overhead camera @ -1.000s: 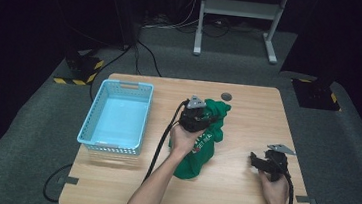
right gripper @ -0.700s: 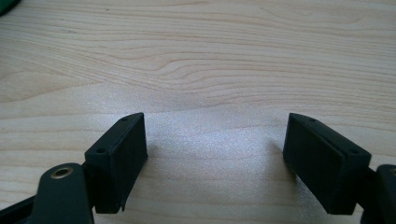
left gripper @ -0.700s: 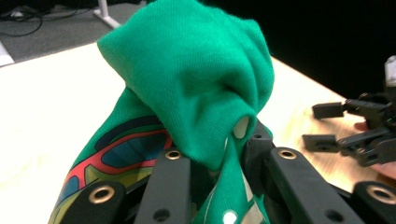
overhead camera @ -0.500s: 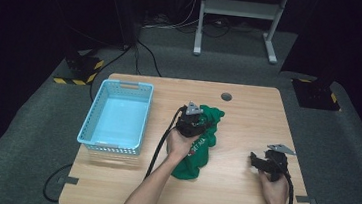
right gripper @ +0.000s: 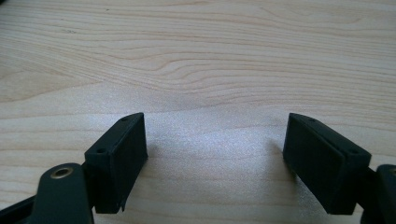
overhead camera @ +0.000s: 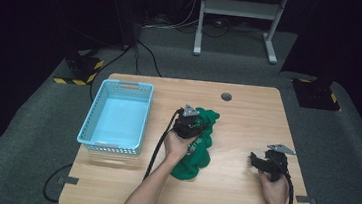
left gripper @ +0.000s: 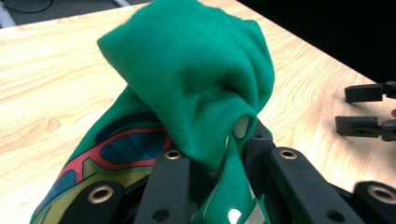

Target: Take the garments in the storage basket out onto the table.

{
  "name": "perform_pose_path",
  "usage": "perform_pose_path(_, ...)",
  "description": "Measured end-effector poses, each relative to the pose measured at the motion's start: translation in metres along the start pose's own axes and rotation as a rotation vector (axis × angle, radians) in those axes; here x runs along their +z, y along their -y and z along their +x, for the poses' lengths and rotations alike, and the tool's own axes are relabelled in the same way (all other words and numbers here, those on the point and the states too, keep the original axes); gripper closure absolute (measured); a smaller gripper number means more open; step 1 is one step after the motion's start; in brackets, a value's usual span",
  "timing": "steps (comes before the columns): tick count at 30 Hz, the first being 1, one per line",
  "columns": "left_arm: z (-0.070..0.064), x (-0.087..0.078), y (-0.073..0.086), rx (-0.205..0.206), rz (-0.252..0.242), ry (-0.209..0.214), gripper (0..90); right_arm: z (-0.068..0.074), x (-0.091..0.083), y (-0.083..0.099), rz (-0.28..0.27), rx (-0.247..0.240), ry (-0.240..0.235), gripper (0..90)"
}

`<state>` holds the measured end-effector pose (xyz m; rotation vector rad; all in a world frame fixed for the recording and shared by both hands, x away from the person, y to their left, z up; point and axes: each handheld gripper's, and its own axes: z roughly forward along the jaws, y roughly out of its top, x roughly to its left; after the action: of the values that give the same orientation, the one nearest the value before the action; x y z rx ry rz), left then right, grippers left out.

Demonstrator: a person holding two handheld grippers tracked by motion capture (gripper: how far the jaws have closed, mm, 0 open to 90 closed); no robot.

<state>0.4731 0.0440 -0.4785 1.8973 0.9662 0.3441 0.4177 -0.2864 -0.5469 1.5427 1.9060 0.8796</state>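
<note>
step: we lift the green shirt | left gripper clamps it; right gripper gapes, idle | next: probably carry to blue basket

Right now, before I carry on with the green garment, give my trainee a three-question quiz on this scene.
1. True or false: the left gripper is shut on the green printed cloth garment.
2. What lies between the jaws of the right gripper? A) cloth B) bare wooden table C) a cable
3. Fill in: the light blue plastic basket stands to the garment's ____ in the high view.

Key: 1 true; 2 B; 3 left.
</note>
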Motion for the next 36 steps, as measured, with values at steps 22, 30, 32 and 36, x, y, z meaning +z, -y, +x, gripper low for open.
perform_pose_path(22, 0.001, 0.02, 0.015, -0.003, 0.031, -0.049, 74.9, 0.0, 0.0, 0.0, 0.001, -0.001, -0.001, 21.1)
perform_pose_path(30, 0.003, 0.027, 0.021, -0.019, 0.053, -0.054, 73.3, 0.0, 0.0, 0.0, 0.001, -0.001, -0.002, 21.1)
perform_pose_path(32, 0.004, 0.027, 0.022, -0.021, 0.058, -0.058, 72.4, 0.0, 0.0, 0.0, 0.001, -0.001, -0.002, 21.1)
perform_pose_path(36, 0.004, 0.027, 0.022, -0.026, 0.066, -0.058, 63.5, 0.0, 0.0, 0.0, 0.001, -0.001, -0.001, 21.1)
